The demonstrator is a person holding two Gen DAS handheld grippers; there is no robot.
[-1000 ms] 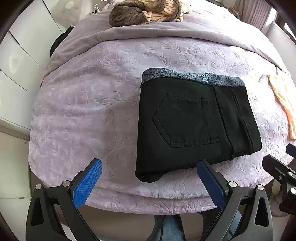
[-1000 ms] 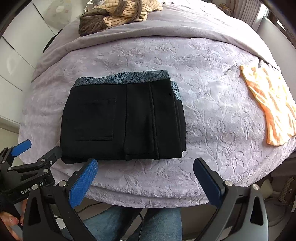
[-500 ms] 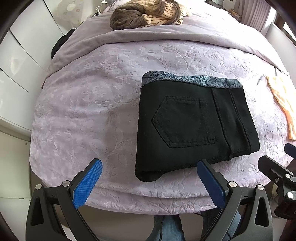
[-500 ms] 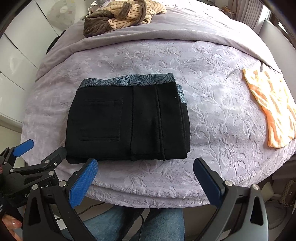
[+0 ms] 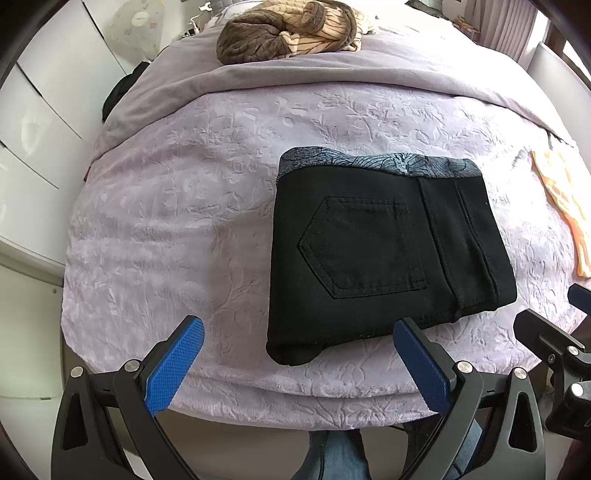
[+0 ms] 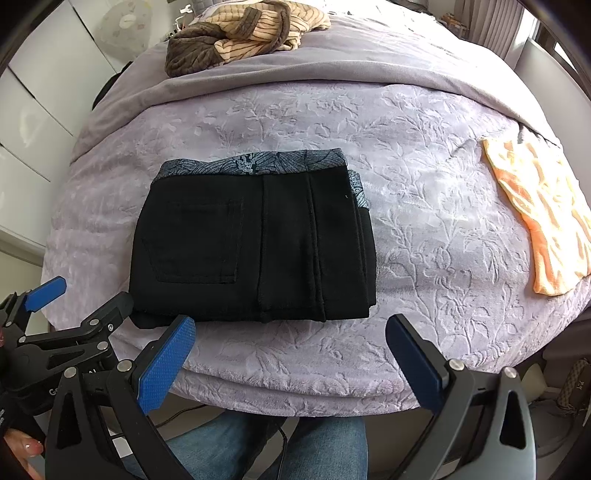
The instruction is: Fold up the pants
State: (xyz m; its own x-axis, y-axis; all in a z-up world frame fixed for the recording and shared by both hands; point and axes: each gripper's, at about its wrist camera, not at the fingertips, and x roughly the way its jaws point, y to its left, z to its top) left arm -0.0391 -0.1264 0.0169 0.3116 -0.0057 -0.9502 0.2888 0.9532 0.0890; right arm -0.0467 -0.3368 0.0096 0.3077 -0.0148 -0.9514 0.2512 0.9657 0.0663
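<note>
Left wrist view. You are looking at one pair of pants (image 5: 384, 254), black, folded into a thick rectangle and lying right of centre on the bed (image 5: 184, 206). One five-sided back pocket is facing up, stitched in black; a grey leaf-patterned waistband is running along the far edge. The bed cover is showing a pale lilac plush with embossed vines. One brown and tan striped garment (image 5: 288, 31) is lying bunched at the top centre. One orange cloth (image 5: 565, 206) is showing at the right edge. Your left gripper (image 5: 295, 365) is hovering at the bottom of the frame, fingers spread wide, gripping nothing; its two pads are blue and dimpled, and the right pad is overlapping the near edge of the pants in the picture, contact unclear. Part of your right gripper (image 5: 550, 343) is poking in at the lower right.

Right wrist view. The same single pants (image 6: 255, 243) are lying left of centre, layered edges stacked on the right side. The one orange cloth (image 6: 543, 218), flat and mottled, is lying well apart at the right. The striped garment (image 6: 240, 33) is sitting at the top. Your right gripper (image 6: 291, 362) is hovering at the bottom, spread wide, empty, short of the pants. Your left gripper (image 6: 55, 314) is showing at the lower left, also parted.
</note>
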